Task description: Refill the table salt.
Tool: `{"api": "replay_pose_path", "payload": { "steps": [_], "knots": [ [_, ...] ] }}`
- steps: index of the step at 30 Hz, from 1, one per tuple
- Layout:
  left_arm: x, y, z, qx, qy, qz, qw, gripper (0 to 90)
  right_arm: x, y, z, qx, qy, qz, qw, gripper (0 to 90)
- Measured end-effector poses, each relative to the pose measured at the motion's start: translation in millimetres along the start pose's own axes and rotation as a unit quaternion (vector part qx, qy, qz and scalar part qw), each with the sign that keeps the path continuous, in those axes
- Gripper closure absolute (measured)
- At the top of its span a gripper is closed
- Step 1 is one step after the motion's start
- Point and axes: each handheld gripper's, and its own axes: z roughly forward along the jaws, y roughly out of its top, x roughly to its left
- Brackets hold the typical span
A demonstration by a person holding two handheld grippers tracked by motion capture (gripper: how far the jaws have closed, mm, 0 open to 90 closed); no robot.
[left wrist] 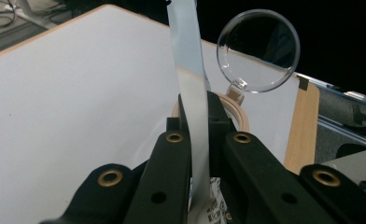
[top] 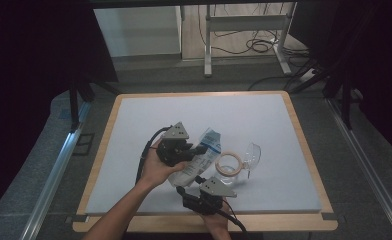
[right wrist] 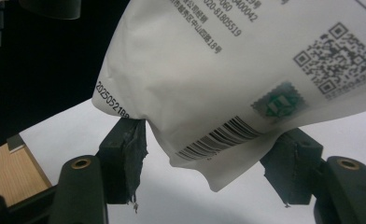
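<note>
The white pouch (top: 196,159) hangs above the desk (top: 134,150), just left of the wooden-rimmed jar (top: 230,165) with its clear lid (top: 252,154); it's crinkled, with a blue-printed top, a barcode, QR codes and a green stamp on its face. The left gripper (top: 194,150) has its jaws pinched shut on the pouch's flat top edge. The right gripper (top: 196,182) sits at the bottom corner, jaws partly open either side of it, left jaw touching.

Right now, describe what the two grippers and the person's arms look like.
Both the left gripper and the right gripper are black, each topped by a grey three-cornered plate and trailing a black cable. Their jaws are flat black bars with brass-coloured rivets; the right gripper's pads look worn and frayed. The forearms are bare, no sleeves in sight.
</note>
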Motion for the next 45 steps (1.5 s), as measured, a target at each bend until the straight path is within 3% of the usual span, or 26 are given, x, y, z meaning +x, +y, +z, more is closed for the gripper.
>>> {"api": "replay_pose_path", "payload": {
  "steps": [4, 7, 15, 23, 32, 45],
  "knots": [
    [1.7, 1.2, 3.4, 0.004, -0.004, -0.007, 1.0, 90.0, 1.6, -0.5, 0.5, 0.0, -0.012, 0.007, 0.9999, 36.1],
    [-0.4, 3.5, 8.3, 0.014, -0.006, -0.001, 0.9999, 90.0, 5.3, -2.4, 1.2, -0.005, -0.029, 0.005, 0.9995, 36.1],
    [-2.1, 6.4, 12.8, 0.029, -0.009, 0.008, 0.9995, 90.0, 7.8, -2.7, 1.0, -0.001, -0.042, 0.014, 0.999, 36.3],
    [-1.5, 11.6, 13.0, 0.039, -0.018, 0.012, 0.999, 90.0, 16.5, -1.6, 1.4, -0.008, -0.076, -0.007, 0.9971, 36.7],
    [2.2, 13.4, 9.7, 0.04, -0.018, 0.008, 0.999, 90.0, 17.0, 2.2, -1.1, -0.003, -0.071, -0.02, 0.9973, 40.3],
    [-4.0, 19.9, 15.0, 0.053, -0.016, 0.024, 0.9982, 90.0, 18.1, 6.7, -0.7, 0.0, -0.062, -0.033, 0.9975, 40.5]
  ]
}}
